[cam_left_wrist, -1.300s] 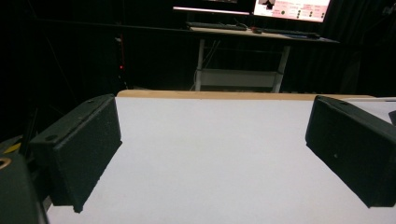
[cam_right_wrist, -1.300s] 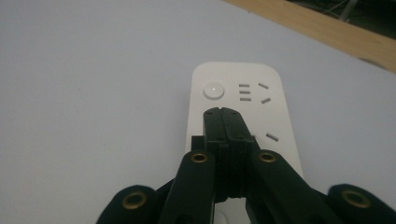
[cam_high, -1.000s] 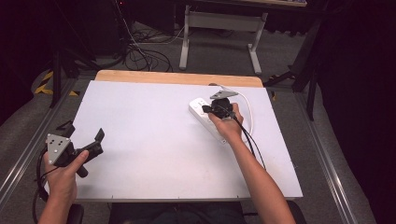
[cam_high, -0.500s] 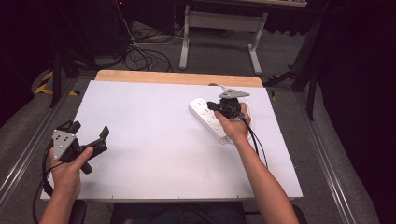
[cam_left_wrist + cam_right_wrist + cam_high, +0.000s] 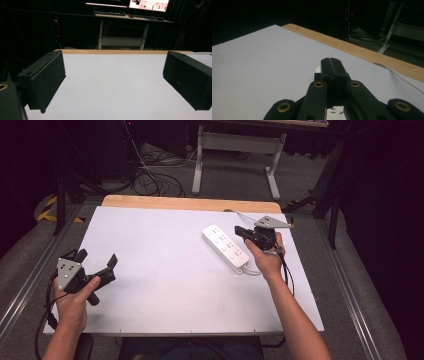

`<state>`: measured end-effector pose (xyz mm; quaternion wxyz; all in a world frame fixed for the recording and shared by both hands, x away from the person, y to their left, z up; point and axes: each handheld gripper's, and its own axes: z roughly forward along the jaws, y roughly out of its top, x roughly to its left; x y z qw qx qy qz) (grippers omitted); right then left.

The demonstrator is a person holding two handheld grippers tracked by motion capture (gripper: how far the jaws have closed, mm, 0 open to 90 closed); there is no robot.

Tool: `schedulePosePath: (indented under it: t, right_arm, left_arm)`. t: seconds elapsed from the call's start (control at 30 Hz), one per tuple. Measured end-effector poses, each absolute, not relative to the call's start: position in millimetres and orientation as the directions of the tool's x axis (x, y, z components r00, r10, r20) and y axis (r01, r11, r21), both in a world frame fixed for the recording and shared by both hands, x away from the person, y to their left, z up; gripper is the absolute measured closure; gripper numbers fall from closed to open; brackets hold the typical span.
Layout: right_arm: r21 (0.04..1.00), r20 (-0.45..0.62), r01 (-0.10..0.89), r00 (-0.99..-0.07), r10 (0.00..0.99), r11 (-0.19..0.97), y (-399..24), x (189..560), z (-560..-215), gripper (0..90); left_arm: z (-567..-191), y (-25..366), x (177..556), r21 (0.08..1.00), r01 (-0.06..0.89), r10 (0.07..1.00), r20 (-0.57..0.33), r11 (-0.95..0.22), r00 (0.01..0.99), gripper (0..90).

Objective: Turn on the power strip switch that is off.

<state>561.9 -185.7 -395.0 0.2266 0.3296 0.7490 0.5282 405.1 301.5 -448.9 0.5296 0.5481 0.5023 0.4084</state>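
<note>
My left hand (image 5: 75, 302) sits at the near left corner of the worktop (image 5: 165, 285), gripping the left tool (image 5: 97, 265), and its jaws stand wide apart with nothing between them; in the left gripper view the two black pads frame bare white surface, one pad (image 5: 47, 77) at the left, the other at the right. Nothing touches that tool, it hangs just over the worktop's left edge. Across on the right, my right hand (image 5: 265, 260) holds the right tool (image 5: 242, 231) farther up the worktop, its grey plate (image 5: 270, 222) on top. In the right gripper view its jaws are pressed together, flat face to flat face, with no gap and nothing held in them. The tips point toward the power strip (image 5: 226, 247), which lies flat on the worktop at a slant, just beside my right hand, its far end up toward the middle and its near end by my wrist. In the right gripper view a bit of the white strip peeks out below and beyond the closed jaws. A white cord (image 5: 404, 78) runs off along the worktop's far right. Beyond that comes the wooden far edge (image 5: 190, 202), then dark floor with cables (image 5: 150, 180) and a desk frame (image 5: 235, 145).
</note>
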Motion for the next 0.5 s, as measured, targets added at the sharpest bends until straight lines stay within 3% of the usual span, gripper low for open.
schedulePosePath:
  t: [0.5]
  right_arm:
    - [0.979,-0.011,0.148,-0.656,0.755,0.143,-220.0,528.4,-387.0,89.1]
  left_arm:
    - [-448.9,300.9,405.0,0.991,0.117,0.983,-0.082,0.063,0.163,4.7]
